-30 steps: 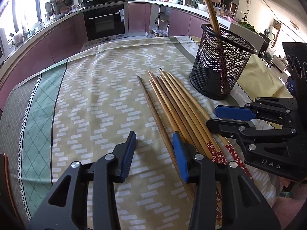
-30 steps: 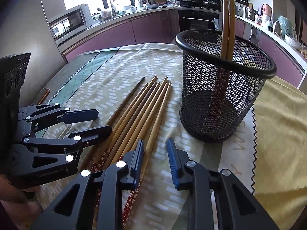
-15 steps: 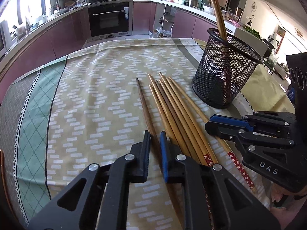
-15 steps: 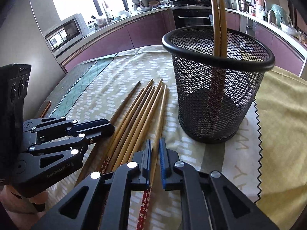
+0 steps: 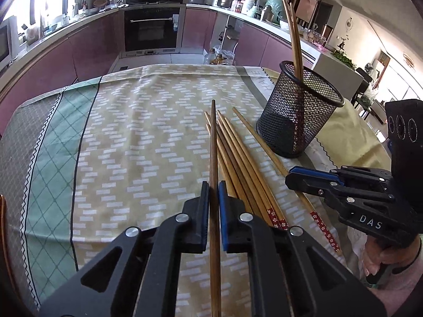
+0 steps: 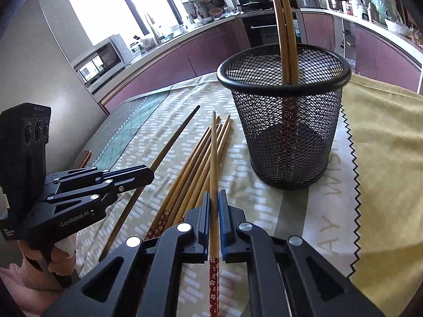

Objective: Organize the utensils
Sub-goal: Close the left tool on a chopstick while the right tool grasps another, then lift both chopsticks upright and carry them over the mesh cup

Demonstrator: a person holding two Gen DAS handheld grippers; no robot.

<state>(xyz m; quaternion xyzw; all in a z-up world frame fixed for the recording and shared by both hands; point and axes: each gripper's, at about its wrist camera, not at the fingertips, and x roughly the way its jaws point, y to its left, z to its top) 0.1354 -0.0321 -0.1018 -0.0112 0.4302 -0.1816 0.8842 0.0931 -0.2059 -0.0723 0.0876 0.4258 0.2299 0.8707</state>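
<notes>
My left gripper [image 5: 213, 189] is shut on a dark brown chopstick [image 5: 213, 145] and holds it lifted above the cloth. My right gripper [image 6: 214, 196] is shut on a light chopstick [image 6: 213, 153] with a red flowered end, also lifted. Several more wooden chopsticks [image 5: 238, 158] lie side by side on the tablecloth; they also show in the right wrist view [image 6: 195, 158]. A black mesh holder [image 6: 286, 121] stands upright to the right with two chopsticks [image 6: 284, 26] in it; it also shows in the left wrist view [image 5: 297, 121].
A patterned beige and green tablecloth [image 5: 132, 137] covers the table. A yellow cloth [image 6: 383, 145] lies to the right of the holder. Kitchen counters and an oven [image 5: 152, 30] stand beyond the table's far edge. Each gripper shows in the other's view [image 5: 343, 192] [image 6: 87, 185].
Both grippers closed on a chopstick each and lifted them off the cloth. The left one took the dark chopstick, the right one the light one with the red end.
</notes>
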